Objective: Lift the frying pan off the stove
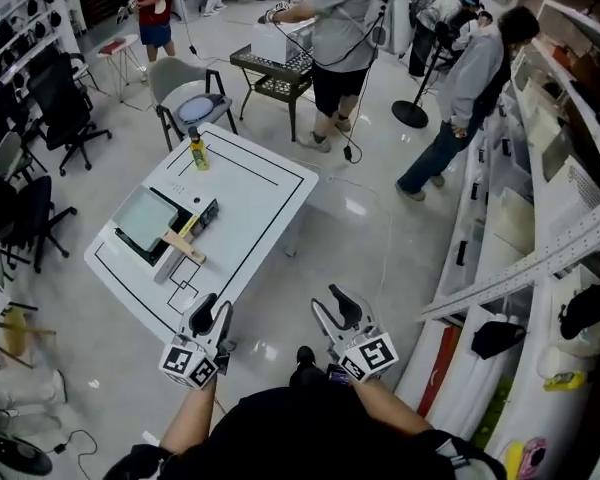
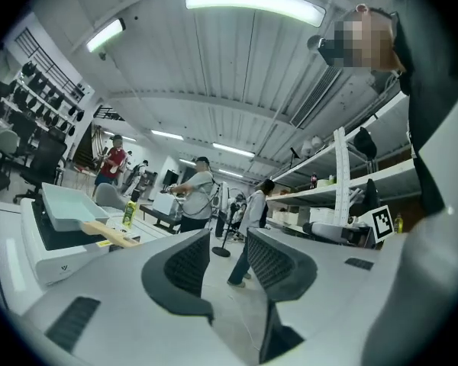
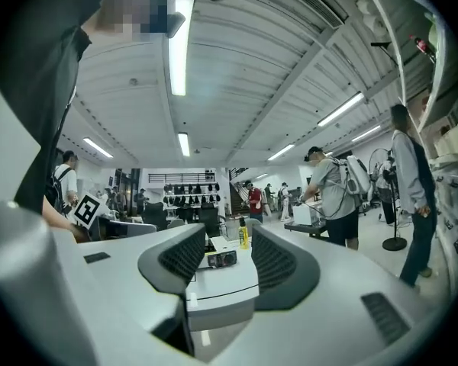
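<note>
Down by your waist, left gripper and right gripper with fingers apart and empty, frying pan on the stove, on the bench well ahead.

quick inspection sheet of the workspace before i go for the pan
surface: white table, black marked lines, mostly bare
job's things: frying pan on the stove, wooden handle free
clutter: yellow bottle upright at the far edge; small black device beside the stove
grippers: left gripper and right gripper open, empty, short of the table
cables: cable on the floor beyond the table
surroundings: grey chair, standing person, shelves at right
</note>
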Demonstrator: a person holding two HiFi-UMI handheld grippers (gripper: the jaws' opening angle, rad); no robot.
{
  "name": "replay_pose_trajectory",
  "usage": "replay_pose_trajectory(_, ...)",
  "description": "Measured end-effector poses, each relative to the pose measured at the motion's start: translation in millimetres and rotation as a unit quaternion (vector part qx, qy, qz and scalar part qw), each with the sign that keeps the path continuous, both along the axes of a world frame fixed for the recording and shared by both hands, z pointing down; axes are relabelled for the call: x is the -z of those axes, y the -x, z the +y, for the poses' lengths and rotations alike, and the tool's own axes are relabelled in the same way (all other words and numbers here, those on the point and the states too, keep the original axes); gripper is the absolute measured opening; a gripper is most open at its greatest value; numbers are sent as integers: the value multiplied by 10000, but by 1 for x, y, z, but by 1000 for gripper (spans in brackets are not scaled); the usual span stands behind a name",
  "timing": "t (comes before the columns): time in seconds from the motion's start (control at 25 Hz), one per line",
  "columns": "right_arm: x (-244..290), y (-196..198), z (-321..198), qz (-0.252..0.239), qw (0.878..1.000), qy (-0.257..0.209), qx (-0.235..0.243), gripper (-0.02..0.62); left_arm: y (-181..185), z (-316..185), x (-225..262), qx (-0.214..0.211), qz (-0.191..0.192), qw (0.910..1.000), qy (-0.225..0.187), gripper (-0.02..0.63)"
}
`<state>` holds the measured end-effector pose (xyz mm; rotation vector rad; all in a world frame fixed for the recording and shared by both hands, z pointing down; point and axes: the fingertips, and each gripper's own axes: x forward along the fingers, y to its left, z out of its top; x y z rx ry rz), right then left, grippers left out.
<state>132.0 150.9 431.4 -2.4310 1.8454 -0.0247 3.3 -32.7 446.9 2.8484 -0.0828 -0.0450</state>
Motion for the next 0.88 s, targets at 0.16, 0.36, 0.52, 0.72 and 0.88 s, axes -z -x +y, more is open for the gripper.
replay_pose_trajectory(0.16, -4, -49, -11, -73, 9991, 10, 407, 186, -38, -8, 11, 377, -1, 9993, -43, 150)
replay_pose_trajectory(0.36, -7, -92, -43, -97, 9947, -22, 1025, 186, -59, -28, 30, 1043, 30, 9945, -126, 150)
replay_pose_trajectory(0.52, -3, -103, -73, -147, 9892, -106, 1454, 186, -57, -47, 38, 1452, 80, 9892, -171, 151)
replay_pose_trajectory(0.72, -5, -101, -118, -175, 9785, -135, 2052, 187, -42, -80, 33, 1917, -19, 9811, -254, 155)
replay_pose_trajectory(0.88, -15, -98, -158, -240, 9681, -12, 2494, 189, -24, -114, 23, 2375, -78, 9714, 19, 158)
